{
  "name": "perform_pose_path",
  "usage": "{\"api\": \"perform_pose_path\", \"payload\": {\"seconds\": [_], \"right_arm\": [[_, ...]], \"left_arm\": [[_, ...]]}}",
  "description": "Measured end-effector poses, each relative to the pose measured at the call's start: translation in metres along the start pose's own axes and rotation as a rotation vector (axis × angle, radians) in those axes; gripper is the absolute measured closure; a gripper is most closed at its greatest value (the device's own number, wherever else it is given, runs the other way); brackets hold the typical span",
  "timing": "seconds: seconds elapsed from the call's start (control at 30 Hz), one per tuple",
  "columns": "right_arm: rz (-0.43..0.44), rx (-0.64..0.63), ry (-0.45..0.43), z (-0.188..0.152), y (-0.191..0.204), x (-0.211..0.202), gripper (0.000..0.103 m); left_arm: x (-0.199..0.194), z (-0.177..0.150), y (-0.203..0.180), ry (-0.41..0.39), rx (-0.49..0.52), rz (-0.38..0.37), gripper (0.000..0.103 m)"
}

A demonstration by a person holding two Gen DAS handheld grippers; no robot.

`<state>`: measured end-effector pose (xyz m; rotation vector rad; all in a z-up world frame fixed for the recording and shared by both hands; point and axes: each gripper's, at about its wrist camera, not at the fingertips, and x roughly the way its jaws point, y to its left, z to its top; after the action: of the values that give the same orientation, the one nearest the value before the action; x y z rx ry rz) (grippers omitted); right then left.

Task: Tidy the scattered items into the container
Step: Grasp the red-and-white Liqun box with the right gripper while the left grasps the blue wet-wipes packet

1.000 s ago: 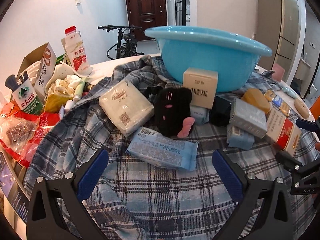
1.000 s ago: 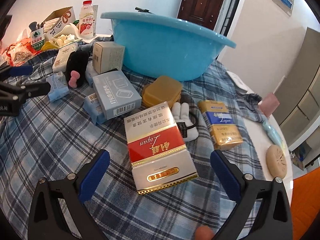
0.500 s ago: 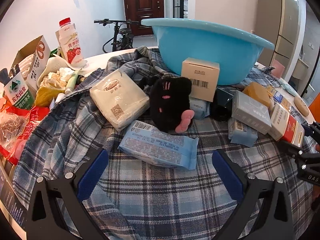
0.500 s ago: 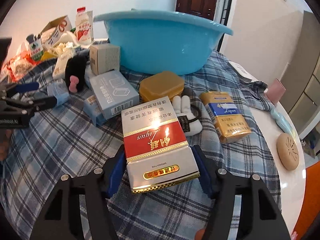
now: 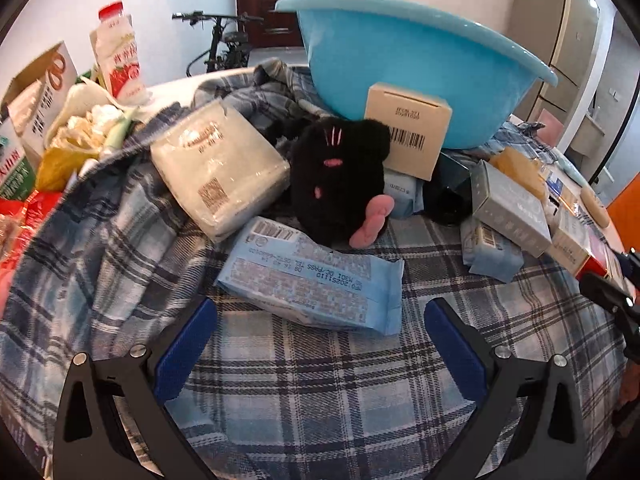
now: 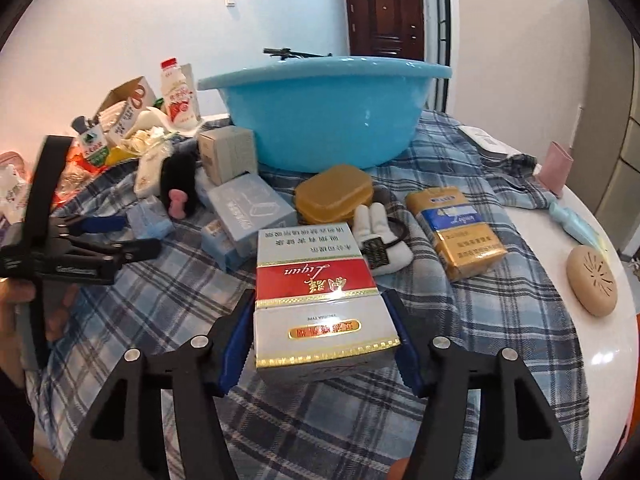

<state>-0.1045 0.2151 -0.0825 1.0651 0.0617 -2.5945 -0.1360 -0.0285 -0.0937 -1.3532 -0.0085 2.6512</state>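
The right gripper [image 6: 320, 344], which a second ago stood wide with the red-and-white carton [image 6: 320, 292] lying loose between its fingers, has now drawn in on it: the jaws are closing, the blue pads pressed against both long sides of the box, and its near end looks lifted a little off the plaid cloth [image 6: 500, 320]. To my eye that means the grab is made and the carry to the blue basin [image 6: 328, 116] can begin. The basin stands at about twelve o'clock from the carton, beyond the amber case [image 6: 336, 196] and the small white glove [image 6: 380, 236], so the load must rise over both and over the rim. The carton is a flat, glossy box, white at the ends with a red band and gold trim, print facing up and upside down to the gripper; slick faces like that could slip if the squeeze is light. The left gripper [image 5: 320, 344] has dropped nearer the blue wipes pack [image 5: 316, 280], which lies just past its fingers at twelve o'clock; its jaws gape wide and hold nothing.
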Motion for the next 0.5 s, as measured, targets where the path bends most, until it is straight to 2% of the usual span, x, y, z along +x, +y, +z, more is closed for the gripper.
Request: {"api": "perform_pose_path", "payload": {"seconds": [0.23, 0.5], "right_arm": [[0.044, -0.001, -0.004, -0.002, 0.004, -0.001, 0.042], [0.030, -0.005, 0.007, -0.002, 0.006, 0.000, 0.044]], "left_arm": [[0.004, 0.008, 0.002, -0.005, 0.011, 0.038, 0.000], [0.015, 0.015, -0.002, 0.026, 0.064, 0.059, 0.000]]}}
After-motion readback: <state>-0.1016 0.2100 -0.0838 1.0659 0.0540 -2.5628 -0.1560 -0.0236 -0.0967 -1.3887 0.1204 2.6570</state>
